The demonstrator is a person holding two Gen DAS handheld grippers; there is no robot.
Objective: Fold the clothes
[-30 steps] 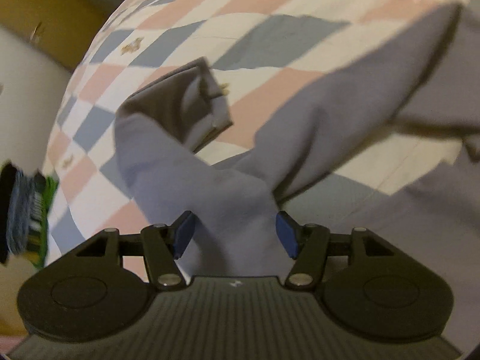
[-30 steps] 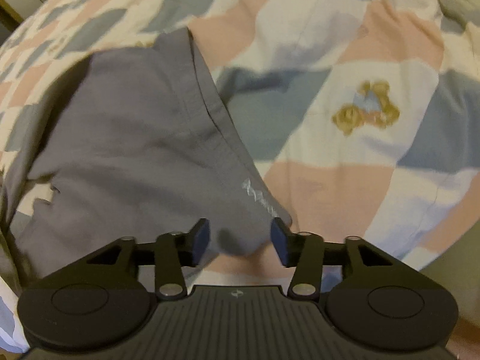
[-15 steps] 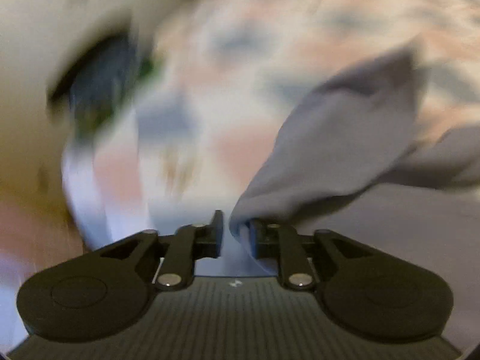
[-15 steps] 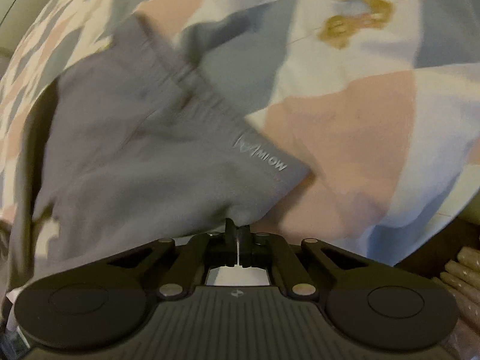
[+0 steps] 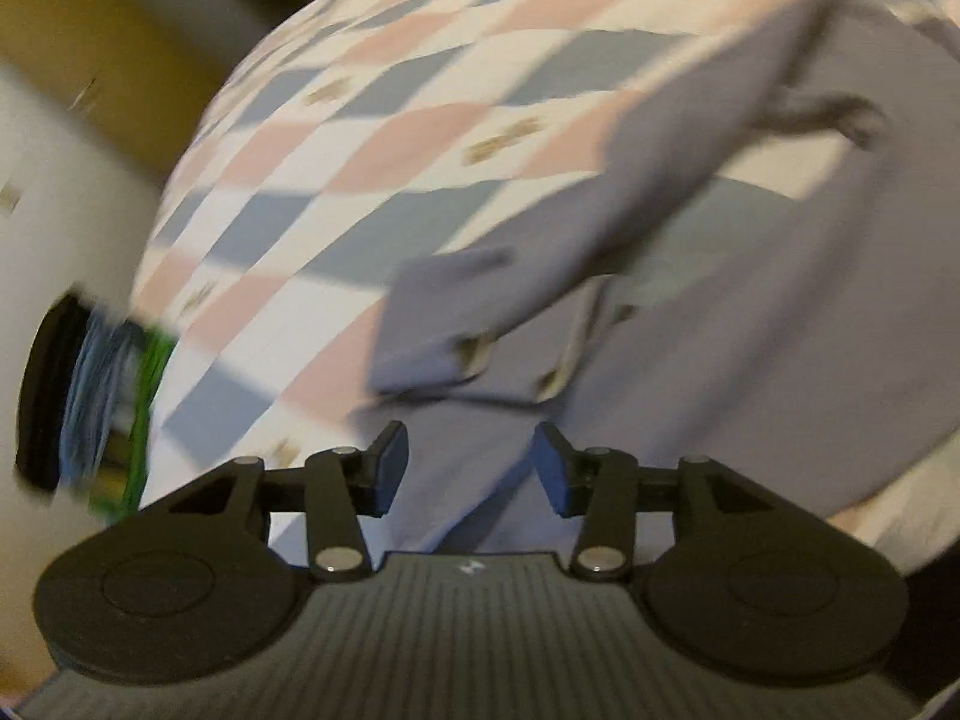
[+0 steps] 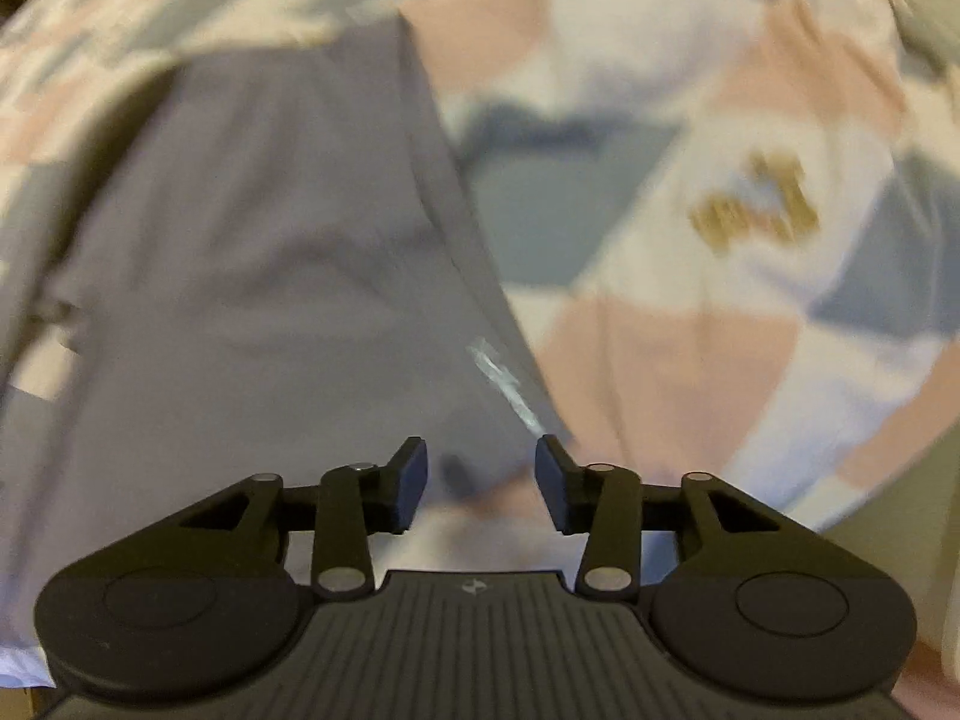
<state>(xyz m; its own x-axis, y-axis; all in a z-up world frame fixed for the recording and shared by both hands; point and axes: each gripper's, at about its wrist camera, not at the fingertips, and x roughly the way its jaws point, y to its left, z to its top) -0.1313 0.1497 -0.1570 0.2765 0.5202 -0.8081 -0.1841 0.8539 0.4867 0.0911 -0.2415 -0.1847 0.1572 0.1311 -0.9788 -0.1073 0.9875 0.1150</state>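
Observation:
A grey long-sleeved garment lies on a bed with a checked pink, blue and white cover. In the left wrist view its sleeve is folded across the body, with the cuff lying just ahead of my left gripper. That gripper is open, grey cloth lying loose between its fingers. In the right wrist view the garment's body spreads to the left, its hem corner carrying a small white logo. My right gripper hangs open just over that corner. Both views are motion-blurred.
The bed's left edge drops off towards a pale floor, where a dark, blue and green object sits. A gold motif marks the cover to the right of the garment. The bed edge curves close on the right.
Both grippers were shut on the grey cloth half a second ago and are open now. The sleeve has been carried across and now lies folded over the body.

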